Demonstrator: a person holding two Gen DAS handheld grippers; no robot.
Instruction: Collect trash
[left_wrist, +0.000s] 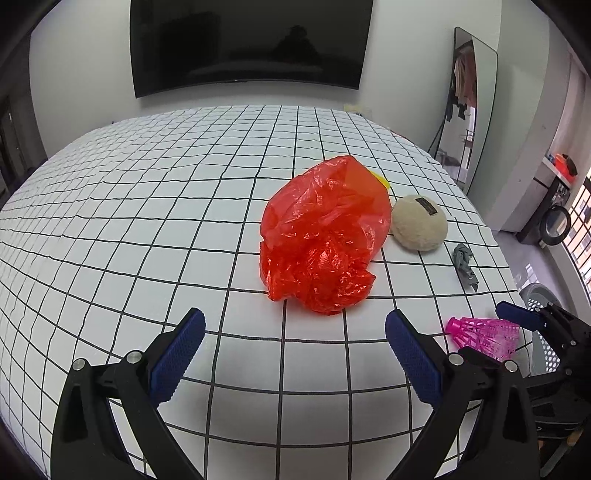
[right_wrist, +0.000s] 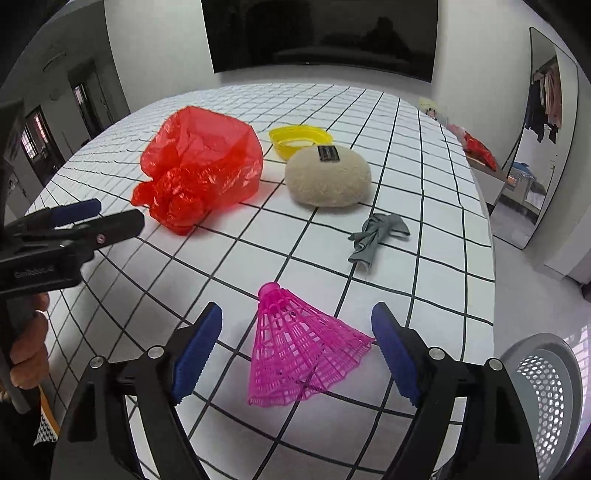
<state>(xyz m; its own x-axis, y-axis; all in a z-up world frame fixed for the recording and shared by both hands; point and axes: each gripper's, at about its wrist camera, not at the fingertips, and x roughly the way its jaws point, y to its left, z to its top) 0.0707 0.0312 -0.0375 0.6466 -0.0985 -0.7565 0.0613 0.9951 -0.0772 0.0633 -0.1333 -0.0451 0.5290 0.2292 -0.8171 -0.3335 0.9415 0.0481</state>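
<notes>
White cloth (left_wrist: 147, 206) ruled with black grid lines covers the surface, and a dark screen (left_wrist: 251, 40) hangs on the pale wall behind it. Near the middle lies a crumpled red plastic bag (left_wrist: 321, 236). Just beside it, on the right, sits a beige fuzzy pouch (left_wrist: 419, 223) with a small dark label, and a yellow bowl (right_wrist: 300, 139) stands behind these two. A scrunched grey rag (right_wrist: 376, 236) lies apart from the pouch, closer to the right edge.

At the near right edge of the cloth a pink plastic shuttlecock (right_wrist: 299, 354) lies on its side, its rounded tip pointing away from the camera. The right gripper (right_wrist: 297, 352) has its blue pads spread wide on either side of the shuttlecock's skirt; the right pad is at the skirt's rim, the left one stands clear of it. The left gripper (left_wrist: 295, 350) hovers over bare cloth in front of the bag, jaws spread, nothing between them. A grey perforated basket (right_wrist: 550, 391) shows at the lower right, off the edge of the surface.
</notes>
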